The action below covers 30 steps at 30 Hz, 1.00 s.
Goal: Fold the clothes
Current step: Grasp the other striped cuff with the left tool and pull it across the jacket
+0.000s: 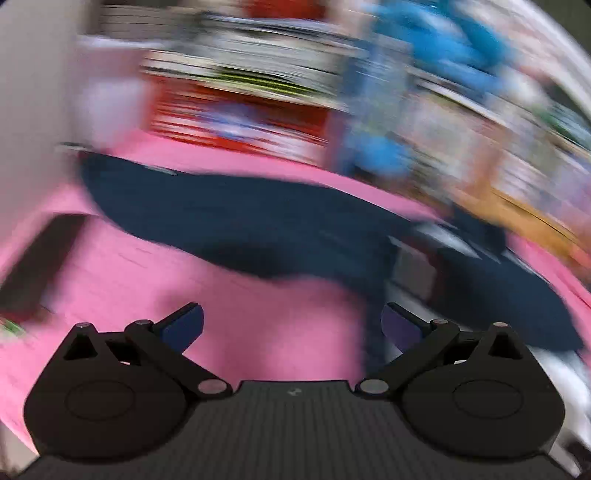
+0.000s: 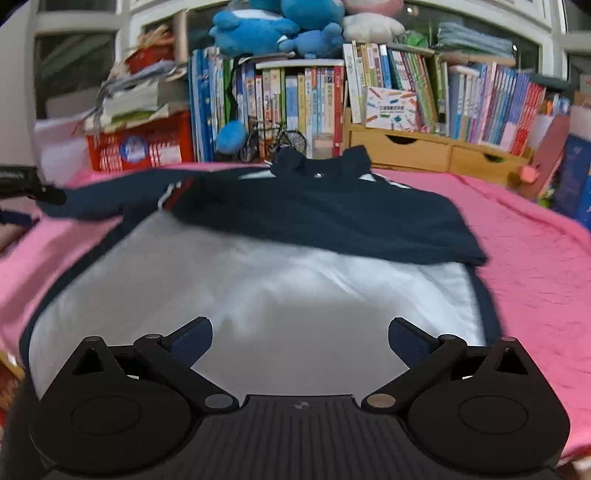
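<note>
Closest to the right wrist camera, at the bottom of the frame, the right gripper (image 2: 300,341) has its two blue-tipped fingers spread wide with nothing between them. Just past it, in the middle of the frame, lies the navy and white shirt (image 2: 258,280) on the pink blanket (image 2: 535,266). Its white part fills the middle, and a dark blue part is folded over the top half, with the collar at the top center. Behind it, across the top of the frame, stand rows of books (image 2: 314,99), a red basket (image 2: 140,147) at the upper left, and blue plush toys (image 2: 280,29) at the very top. In the left wrist view everything is very blurry. At the bottom, the left gripper (image 1: 291,326) is also spread wide and holds nothing, above the pink blanket (image 1: 258,332), and the shirt (image 1: 240,221) is a dark blue smear across the middle of the frame
</note>
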Tool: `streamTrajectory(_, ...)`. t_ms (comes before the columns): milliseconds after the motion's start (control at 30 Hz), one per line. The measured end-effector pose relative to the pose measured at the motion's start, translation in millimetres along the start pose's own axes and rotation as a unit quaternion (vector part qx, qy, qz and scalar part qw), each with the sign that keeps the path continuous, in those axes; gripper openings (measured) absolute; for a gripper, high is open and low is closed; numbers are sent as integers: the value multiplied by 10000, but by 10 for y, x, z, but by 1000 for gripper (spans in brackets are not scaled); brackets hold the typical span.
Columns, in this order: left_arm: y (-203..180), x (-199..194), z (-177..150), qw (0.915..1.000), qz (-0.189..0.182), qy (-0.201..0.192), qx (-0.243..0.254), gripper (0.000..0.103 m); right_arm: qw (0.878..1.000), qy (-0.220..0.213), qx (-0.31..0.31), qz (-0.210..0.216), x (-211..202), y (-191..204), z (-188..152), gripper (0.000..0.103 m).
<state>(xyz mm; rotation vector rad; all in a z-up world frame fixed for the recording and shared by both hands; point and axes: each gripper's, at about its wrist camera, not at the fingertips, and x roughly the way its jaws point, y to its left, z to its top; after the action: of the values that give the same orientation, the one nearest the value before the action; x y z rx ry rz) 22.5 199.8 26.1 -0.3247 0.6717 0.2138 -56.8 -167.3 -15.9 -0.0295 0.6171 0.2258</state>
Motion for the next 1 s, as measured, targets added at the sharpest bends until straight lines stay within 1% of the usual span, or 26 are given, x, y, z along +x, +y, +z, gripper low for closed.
streamTrajectory(67, 327, 231, 234, 9975, 577, -208, -352, 103, 9998, -57, 83, 142, 199, 56, 53, 103)
streamTrajectory(133, 653, 462, 469, 9900, 1151, -416, -703, 103, 9996, -104, 129, 242, 375, 115, 94, 103)
streamTrajectory(167, 816, 575, 578, 9867, 1289, -453, -876, 103, 9995, -109, 121, 265, 459, 143, 93, 103)
streamTrajectory(200, 949, 662, 664, 9838, 1348, -476, -1083, 103, 9995, -100, 93, 276, 527, 172, 101, 103)
streamTrajectory(233, 1067, 711, 719, 9808, 1356, -554, -1286, 103, 9996, -88, 63, 270, 587, 220, 116, 103)
streamTrajectory(333, 1357, 827, 874, 9777, 972, -998, -1571, 103, 9998, 8, -56, 184, 744, 327, 141, 103)
streamTrajectory(367, 1420, 889, 942, 9779, 1009, -962, -1557, 103, 9998, 44, -117, 171, 769, 356, 150, 103)
streamTrajectory(433, 1451, 1004, 1034, 9771, 1209, -880, -1516, 103, 9996, 89, -214, 163, 797, 401, 155, 103)
streamTrajectory(500, 1536, 1111, 1082, 9756, 1288, -812, -1585, 103, 9995, 100, -241, 173, 803, 415, 147, 103)
streamTrajectory(533, 1576, 1164, 1085, 9752, 1270, -766, -1645, 102, 9995, 101, -235, 175, 805, 415, 145, 103)
streamTrajectory(600, 1670, 1286, 1069, 9751, 1140, -676, -1777, 93, 9995, 102, -223, 179, 808, 415, 140, 103)
streamTrajectory(633, 1708, 1325, 1052, 9753, 1064, -636, -1828, 82, 9995, 86, -223, 189, 803, 417, 141, 103)
streamTrajectory(667, 1718, 1364, 1058, 9759, 1005, -632, -1832, 75, 9995, 67, -224, 200, 797, 420, 143, 103)
streamTrajectory(700, 1705, 1366, 1048, 9767, 1011, -657, -1776, 70, 9995, 48, -224, 211, 791, 422, 144, 103)
streamTrajectory(767, 1631, 1326, 1055, 9799, 1033, -724, -1546, 58, 9980, -137, -373, 501, 739, 466, 218, 101)
streamTrajectory(800, 1594, 1305, 1058, 9813, 1043, -758, -1429, 55, 9966, -234, -451, 653, 712, 489, 256, 101)
streamTrajectory(833, 1563, 1259, 1063, 9819, 996, -832, -1378, 51, 9935, -329, -669, 862, 711, 567, 346, 102)
streamTrajectory(900, 1507, 1167, 1091, 9826, 848, -1017, -1306, 47, 9840, -553, -1134, 1258, 739, 787, 562, 103)
streamTrajectory(967, 1453, 1029, 1113, 9830, 526, -1207, -1279, 48, 9725, -698, -1463, 1673, 850, 1013, 764, 103)
streamTrajectory(1000, 1431, 965, 1120, 9831, 422, -1269, -1248, 48, 9665, -707, -1565, 1906, 938, 1158, 865, 103)
